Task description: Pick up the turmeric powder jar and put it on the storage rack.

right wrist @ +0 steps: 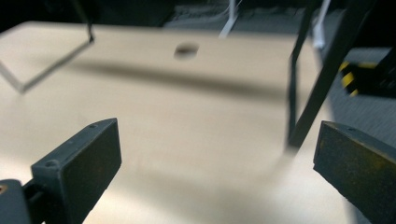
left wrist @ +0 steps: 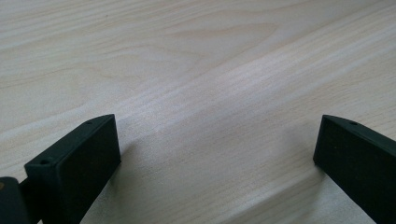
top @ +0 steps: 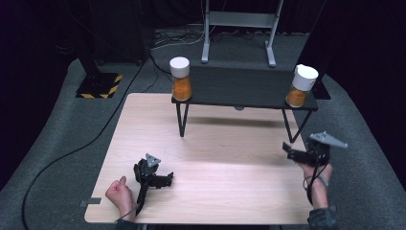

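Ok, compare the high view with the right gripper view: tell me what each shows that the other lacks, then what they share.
High view alone: two white-capped jars of orange powder, one at the left end and one at the right end of the black shelf, plus the left gripper resting on the table beside the person's left hand.

Right gripper view alone: a close look at the right gripper, its jaws wide apart with nothing between them.

Both: the pale wooden table, the shelf's thin black legs, and the right gripper itself.
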{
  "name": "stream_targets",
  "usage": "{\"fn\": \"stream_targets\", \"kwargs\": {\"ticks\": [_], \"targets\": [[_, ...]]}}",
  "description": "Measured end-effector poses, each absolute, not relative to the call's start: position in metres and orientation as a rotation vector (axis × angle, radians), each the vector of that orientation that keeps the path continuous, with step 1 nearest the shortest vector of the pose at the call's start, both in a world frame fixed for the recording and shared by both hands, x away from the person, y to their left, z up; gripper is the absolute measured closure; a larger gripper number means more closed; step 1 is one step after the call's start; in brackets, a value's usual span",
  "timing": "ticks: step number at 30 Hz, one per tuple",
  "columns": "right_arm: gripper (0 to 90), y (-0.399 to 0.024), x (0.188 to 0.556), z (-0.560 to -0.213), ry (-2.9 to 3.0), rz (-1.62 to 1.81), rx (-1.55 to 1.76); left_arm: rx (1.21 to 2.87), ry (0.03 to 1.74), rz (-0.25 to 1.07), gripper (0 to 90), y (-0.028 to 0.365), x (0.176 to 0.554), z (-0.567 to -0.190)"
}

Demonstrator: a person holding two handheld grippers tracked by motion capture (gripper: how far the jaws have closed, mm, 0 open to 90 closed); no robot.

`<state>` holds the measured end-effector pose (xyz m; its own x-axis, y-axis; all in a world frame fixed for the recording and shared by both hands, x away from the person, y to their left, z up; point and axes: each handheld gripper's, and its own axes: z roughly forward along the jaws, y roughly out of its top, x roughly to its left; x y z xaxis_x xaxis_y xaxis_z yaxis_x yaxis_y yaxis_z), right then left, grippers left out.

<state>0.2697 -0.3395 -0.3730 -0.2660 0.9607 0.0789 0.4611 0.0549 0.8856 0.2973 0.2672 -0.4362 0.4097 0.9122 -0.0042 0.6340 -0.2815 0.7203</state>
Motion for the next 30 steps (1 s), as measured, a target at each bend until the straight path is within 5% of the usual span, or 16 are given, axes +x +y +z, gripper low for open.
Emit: {"fn": "stream_targets", "kwargs": {"ticks": [14,30], "targets": [[0.1,-0.323,0.247,-0.439,1.931,1.033,1.486,2.02,1.309,0.552,0.0,0.267,0.297,-0.436],[0.2,-0.321,0.246,-0.441,1.942,1.015,1.472,2.02,1.309,0.552,0.0,0.267,0.297,-0.436]]}}
